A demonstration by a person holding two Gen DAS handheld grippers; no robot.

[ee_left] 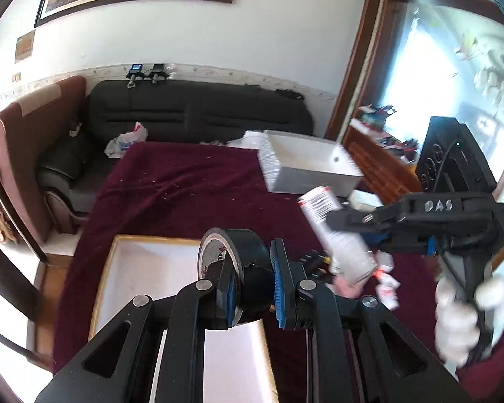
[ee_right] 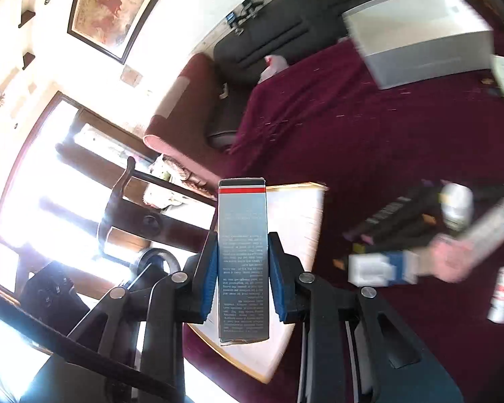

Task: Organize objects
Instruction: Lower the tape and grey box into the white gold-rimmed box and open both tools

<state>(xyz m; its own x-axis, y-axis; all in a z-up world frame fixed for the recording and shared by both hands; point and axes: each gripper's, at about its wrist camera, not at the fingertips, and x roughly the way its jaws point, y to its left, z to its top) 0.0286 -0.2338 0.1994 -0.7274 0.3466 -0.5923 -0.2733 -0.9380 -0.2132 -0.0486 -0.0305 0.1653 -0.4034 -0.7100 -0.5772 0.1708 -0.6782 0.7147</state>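
A narrow grey printed carton (ee_right: pixel 243 258) was clamped in the right gripper (ee_right: pixel 242 280), a black tape roll (ee_left: pixel 233 265) in the left gripper (ee_left: pixel 252 290), both above the gold-rimmed white tray (ee_left: pixel 144 262). Several items (ee_right: pixel 453 235) lay unsorted on the maroon-clothed surface (ee_left: pixel 191 188); sorting looked barely begun.

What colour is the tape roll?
Black tape roll, seen best in the left wrist view.

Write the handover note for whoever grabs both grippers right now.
Left gripper: shut on the black tape roll, held above the gold-rimmed tray.
Right gripper: shut on the grey carton, lifted over the tray's edge.
Done: nothing visibly in the tray or the white box.
Left: place both held items; then sort the pile of tubes and small boxes lying on the maroon cloth.
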